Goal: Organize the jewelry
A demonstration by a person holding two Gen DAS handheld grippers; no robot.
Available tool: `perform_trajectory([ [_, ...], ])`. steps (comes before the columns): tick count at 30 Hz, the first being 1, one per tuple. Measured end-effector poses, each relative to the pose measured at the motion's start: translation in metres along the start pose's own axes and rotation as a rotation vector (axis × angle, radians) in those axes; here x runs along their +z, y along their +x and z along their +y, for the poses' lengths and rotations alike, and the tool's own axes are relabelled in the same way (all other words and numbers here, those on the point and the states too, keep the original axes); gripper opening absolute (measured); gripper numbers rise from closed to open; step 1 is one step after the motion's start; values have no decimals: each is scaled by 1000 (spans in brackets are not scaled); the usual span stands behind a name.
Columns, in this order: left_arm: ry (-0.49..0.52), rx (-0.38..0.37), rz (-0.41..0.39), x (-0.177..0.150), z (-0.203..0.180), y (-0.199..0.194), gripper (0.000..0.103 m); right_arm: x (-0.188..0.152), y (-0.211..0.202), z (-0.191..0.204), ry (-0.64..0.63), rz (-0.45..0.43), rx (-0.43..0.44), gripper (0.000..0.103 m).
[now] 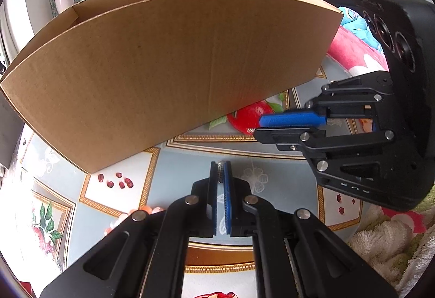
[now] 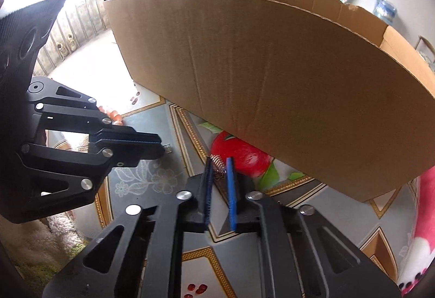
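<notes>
Left tool [image 1: 220,175]: closed on a small silvery jewelry piece [image 1: 220,171].
Right tool [image 2: 218,170]: narrowed around a silvery coiled piece [image 2: 218,164], perhaps gripping it.
Table [image 1: 190,162]: fruit-patterned cloth, brown cardboard box [image 1: 163,74] standing on it.

a table with a pale blue cloth [image 1: 190,162] printed with red fruit and gold borders carries a big open cardboard box [image 1: 163,66], which stands just beyond the claw tips. some pinkish beads [image 1: 146,209] lie left of the left claw.

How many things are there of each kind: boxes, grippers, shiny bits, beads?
Brown cardboard box: 1
Black grippers with blue pads: 2, left gripper, right gripper
Small silvery pieces between gripper pads: 2
String of pinkish-orange beads: 1
Total: 6
</notes>
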State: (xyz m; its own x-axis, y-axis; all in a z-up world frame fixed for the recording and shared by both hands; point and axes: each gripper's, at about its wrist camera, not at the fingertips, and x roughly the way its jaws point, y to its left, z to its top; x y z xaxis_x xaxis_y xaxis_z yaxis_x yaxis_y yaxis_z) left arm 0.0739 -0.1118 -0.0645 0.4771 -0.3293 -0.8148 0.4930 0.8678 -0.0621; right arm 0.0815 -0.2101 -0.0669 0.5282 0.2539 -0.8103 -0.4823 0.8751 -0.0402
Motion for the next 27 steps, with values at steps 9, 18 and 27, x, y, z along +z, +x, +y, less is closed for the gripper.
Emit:
perform_trajectory([
  [9,-5,-18,-20,-1,3,-2,0,-6,-7,5,31,-16,6,3],
  [18,0,-31,-68,-3,2,-20,0,-8,-38,-7,99,-79,0,3],
  [27,-31,-53,-3,-3,10,-19,18,-14,-46,-8,141,-101,15,3],
])
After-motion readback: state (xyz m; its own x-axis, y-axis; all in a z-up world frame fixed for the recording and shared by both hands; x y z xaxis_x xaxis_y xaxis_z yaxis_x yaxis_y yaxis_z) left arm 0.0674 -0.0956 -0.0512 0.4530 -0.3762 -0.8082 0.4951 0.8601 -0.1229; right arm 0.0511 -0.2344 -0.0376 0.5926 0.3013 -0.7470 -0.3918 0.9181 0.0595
